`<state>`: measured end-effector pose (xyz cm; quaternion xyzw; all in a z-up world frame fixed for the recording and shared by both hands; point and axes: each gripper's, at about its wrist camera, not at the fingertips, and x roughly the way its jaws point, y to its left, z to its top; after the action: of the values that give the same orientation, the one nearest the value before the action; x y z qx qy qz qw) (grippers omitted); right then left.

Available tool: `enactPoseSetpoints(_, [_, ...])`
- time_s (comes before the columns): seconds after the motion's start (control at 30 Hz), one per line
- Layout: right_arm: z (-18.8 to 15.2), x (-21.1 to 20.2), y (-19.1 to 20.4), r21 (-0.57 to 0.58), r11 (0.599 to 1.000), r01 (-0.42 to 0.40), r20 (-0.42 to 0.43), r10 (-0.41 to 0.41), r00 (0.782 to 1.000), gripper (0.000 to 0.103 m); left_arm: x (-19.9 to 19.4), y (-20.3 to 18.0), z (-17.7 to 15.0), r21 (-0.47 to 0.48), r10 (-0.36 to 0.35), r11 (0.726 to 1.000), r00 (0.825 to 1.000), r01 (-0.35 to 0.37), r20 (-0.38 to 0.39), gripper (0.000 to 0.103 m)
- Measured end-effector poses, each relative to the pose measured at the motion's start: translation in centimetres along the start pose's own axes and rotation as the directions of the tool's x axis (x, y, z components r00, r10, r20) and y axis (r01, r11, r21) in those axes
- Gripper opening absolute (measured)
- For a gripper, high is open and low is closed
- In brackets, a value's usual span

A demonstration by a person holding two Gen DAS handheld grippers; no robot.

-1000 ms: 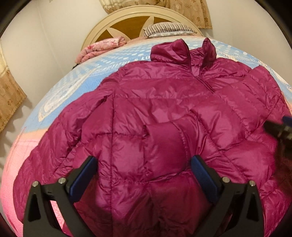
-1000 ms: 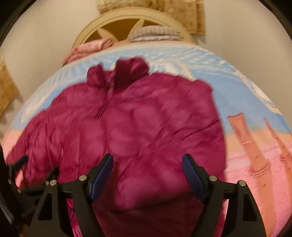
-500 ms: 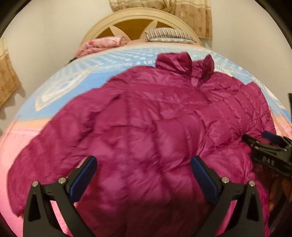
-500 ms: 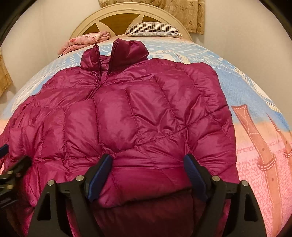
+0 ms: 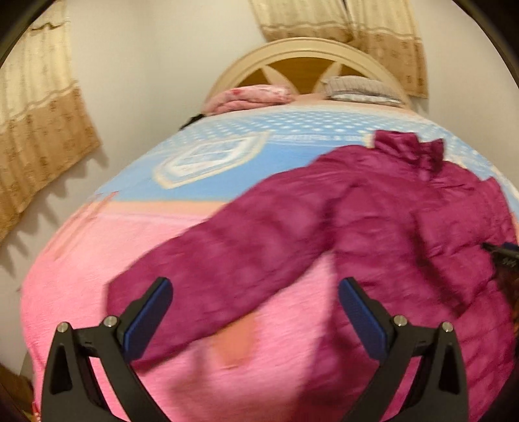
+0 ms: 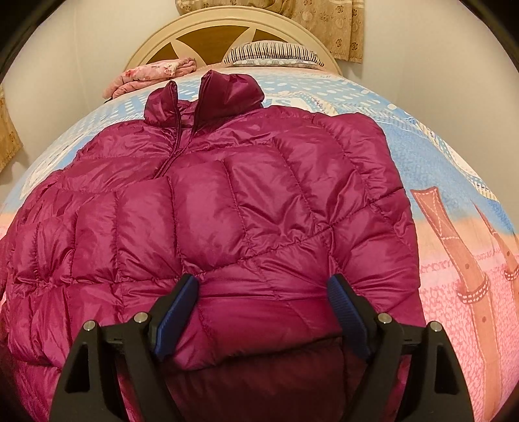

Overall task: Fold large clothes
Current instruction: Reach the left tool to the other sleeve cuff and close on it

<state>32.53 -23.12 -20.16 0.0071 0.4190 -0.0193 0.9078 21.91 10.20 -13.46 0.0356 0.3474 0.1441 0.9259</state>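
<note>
A magenta puffer jacket (image 6: 211, 211) lies front up on the bed, collar toward the headboard. One sleeve (image 6: 340, 194) is folded across its chest. My right gripper (image 6: 261, 282) hovers open just above that sleeve's cuff end (image 6: 259, 318), one pad on each side of it and neither pressing. In the blurred left wrist view the jacket (image 5: 405, 211) sits to the right, and its other sleeve (image 5: 243, 253) stretches out left over the pink cover. My left gripper (image 5: 254, 285) is open above that sleeve's lower part with nothing held. A black tip of the right gripper (image 5: 498, 251) shows at the right edge.
The bed cover (image 5: 113, 276) is pink near me and blue further back. A cream headboard (image 6: 233, 26), a striped pillow (image 6: 272, 53) and a folded pink blanket (image 6: 152, 73) lie at the far end. Curtains (image 5: 35, 130) hang on the wall left of the bed.
The left gripper has swung left, from over the jacket's body to its outstretched sleeve. The right gripper has stayed over the folded sleeve, still open.
</note>
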Motion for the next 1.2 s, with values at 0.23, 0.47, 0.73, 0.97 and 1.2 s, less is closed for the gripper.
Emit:
enactPoseSetpoints(0.23, [-0.1,-0.2,-0.1,0.008,1.000,-0.013,0.007,0.013,1.000,0.084,1.4,9.5,-2.5,-0.170,0.090,0.980,0.994,-0.100,-0.065,0.103])
enactPoseSetpoints(0.47, [-0.2,-0.4,-0.2,0.010,1.000,-0.016,0.012,0.016,1.000,0.085,2.9,13.4,-3.6,-0.318,-0.008,0.948,0.999,-0.008,-0.049,0.103])
enactPoseSetpoints(0.73, [-0.3,-0.5,-0.3,0.018,0.999,-0.031,0.018,0.030,0.999,0.085,4.9,12.8,-4.8,-0.327,-0.102,0.942,0.991,0.069,-0.085,0.042])
enactPoseSetpoints(0.97, [-0.3,-0.5,-0.4,0.019,0.999,-0.031,0.018,0.031,0.999,0.085,3.8,12.9,-3.4,-0.303,-0.108,0.949,0.993,0.092,-0.039,0.013])
enactPoseSetpoints(1.2, [-0.3,-0.6,-0.4,0.020,0.999,-0.031,0.019,0.031,0.999,0.085,0.1,11.9,1.3,-0.224,-0.094,0.968,0.989,0.117,0.112,0.010])
